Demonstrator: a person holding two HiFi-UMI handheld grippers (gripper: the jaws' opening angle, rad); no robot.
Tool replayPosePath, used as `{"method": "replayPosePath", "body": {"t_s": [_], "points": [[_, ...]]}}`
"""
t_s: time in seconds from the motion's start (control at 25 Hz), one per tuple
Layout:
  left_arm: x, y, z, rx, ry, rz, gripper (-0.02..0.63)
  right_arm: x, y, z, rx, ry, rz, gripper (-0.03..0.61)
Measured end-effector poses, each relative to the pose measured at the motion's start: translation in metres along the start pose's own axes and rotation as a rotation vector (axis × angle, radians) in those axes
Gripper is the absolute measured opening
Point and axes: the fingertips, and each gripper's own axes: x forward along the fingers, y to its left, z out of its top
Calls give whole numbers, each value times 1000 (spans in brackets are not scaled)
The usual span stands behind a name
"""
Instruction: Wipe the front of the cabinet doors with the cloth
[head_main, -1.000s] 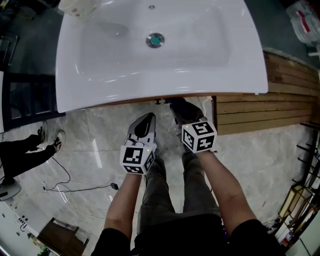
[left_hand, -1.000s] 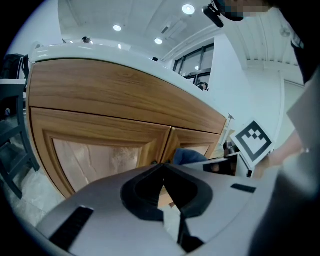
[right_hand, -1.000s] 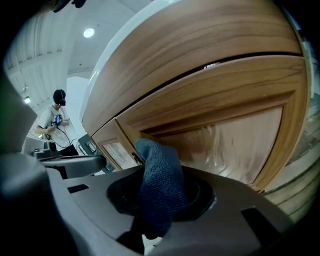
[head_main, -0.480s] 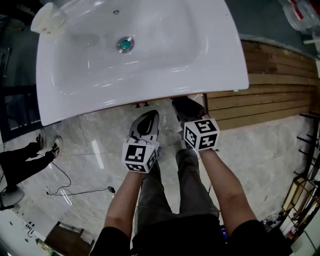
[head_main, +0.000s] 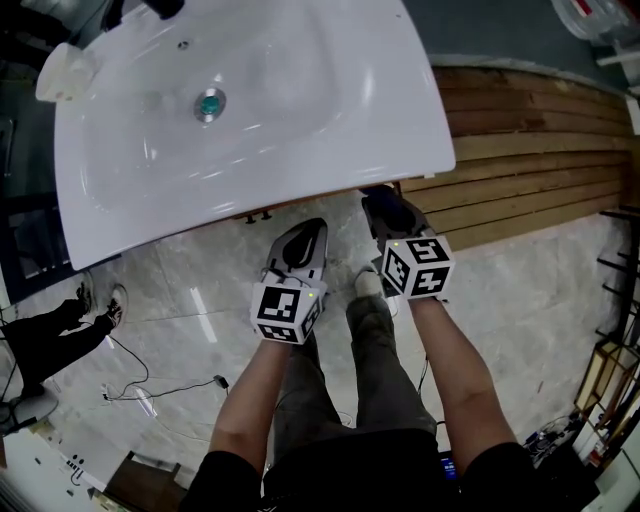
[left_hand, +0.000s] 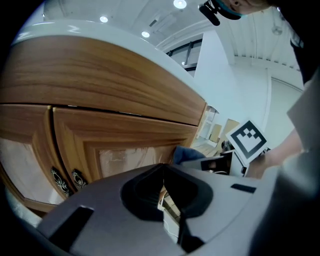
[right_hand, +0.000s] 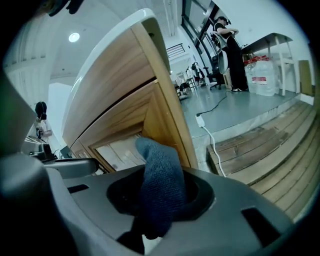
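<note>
Head view: white sink overhangs and hides the cabinet doors; the sink's top is cut by the upper frame edge. Right gripper tip sits in shadow under the rim, so contact w/ the wood can't be told. Lower left: a bystander shows as legs and shoes only, rest cut off.

Left gripper view: left gripper body blocks the doors' btm half. Cloth is just a blue scrap at centre right. Handles too small for detail.

Right gripper view: cloth's lower end is hidden inside the housing. Bg bottles, upper right, too small to read.
</note>
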Motion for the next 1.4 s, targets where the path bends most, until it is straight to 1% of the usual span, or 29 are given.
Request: {"method": "replayPosePath", "body": {"t_s": [0.2,0.48,0.72,1.04,1.24,1.4], "points": [[6,-11,-2,17,-2,-29,8,-6,-7,-1,-1,-4,0,108],[-3,-2,-9,14,7,-19,8,-5,15,-19,-12,28,44,109],[-26,29,-17,7,12,20,8,11,53,-38,-23,66,95,107],[-69,82,-40,-32,18,94,8,44,115,-60,-60,107,168,107],[-91,108,-48,-46,17,123,8,63,142,-71,-70,123,187,107],[-104,127,-57,-56,21,134,8,79,155,-75,-55,122,182,108]]}}
